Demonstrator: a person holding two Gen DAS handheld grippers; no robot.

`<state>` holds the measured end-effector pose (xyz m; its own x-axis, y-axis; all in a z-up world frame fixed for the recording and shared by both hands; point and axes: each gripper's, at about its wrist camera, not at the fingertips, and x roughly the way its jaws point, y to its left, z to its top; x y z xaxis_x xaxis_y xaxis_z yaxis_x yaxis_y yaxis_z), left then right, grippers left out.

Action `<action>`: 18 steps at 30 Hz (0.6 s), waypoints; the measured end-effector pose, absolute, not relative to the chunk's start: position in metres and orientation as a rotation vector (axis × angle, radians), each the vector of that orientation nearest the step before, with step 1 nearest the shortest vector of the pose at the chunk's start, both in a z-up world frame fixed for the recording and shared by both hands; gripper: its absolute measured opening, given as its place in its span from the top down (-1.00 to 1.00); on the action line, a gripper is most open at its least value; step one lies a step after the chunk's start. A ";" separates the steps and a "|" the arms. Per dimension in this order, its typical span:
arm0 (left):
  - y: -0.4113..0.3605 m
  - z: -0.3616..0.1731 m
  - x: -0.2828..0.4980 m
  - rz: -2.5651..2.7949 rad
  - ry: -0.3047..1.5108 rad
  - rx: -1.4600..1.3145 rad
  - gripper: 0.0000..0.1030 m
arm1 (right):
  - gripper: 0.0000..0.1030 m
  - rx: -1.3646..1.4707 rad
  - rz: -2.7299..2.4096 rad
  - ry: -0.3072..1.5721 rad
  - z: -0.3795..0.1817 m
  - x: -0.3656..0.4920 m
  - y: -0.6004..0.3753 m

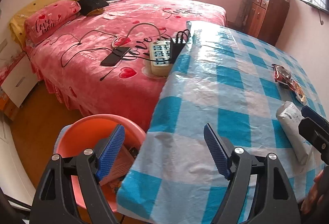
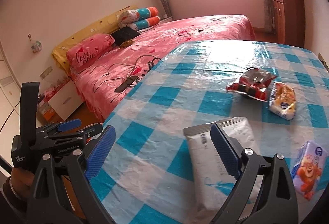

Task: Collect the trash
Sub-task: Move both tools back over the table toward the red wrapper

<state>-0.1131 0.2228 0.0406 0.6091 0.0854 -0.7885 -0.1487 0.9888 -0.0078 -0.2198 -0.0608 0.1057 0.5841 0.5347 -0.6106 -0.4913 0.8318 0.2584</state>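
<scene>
The right gripper (image 2: 162, 150) is lining up on the white packet (image 2: 207, 162) lying on the tabletop (image 2: 164, 100), jaws wide and holding nothing. Next it probably needs to straddle the packet and close. The left gripper (image 1: 164, 150) is hovering empty, tilted downward, jaws spread over the orange basin (image 1: 82, 133).

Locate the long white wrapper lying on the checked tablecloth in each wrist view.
Left wrist: white wrapper at the far right edge, beside the right gripper.
Right wrist: white wrapper at bottom centre, partly behind one blue finger.
Shared landmark: the red snack bag further along the table.
</scene>
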 end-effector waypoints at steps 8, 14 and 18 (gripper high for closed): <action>0.199 0.045 -0.107 0.103 0.903 -0.041 -0.53 | -0.82 0.100 0.541 0.712 0.105 -0.211 -0.093; 0.178 0.049 -0.102 0.078 0.898 -0.016 -0.53 | -0.82 0.127 0.487 0.699 0.103 -0.208 -0.116; 0.165 0.050 -0.099 0.061 0.898 0.003 -0.53 | -0.82 0.140 0.455 0.690 0.101 -0.213 -0.122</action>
<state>-0.0990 0.1648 0.0498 0.6215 0.0545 -0.7815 -0.0522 0.9982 0.0281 -0.2135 -0.1222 0.1014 0.6777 0.4491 -0.5823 -0.3579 0.8932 0.2723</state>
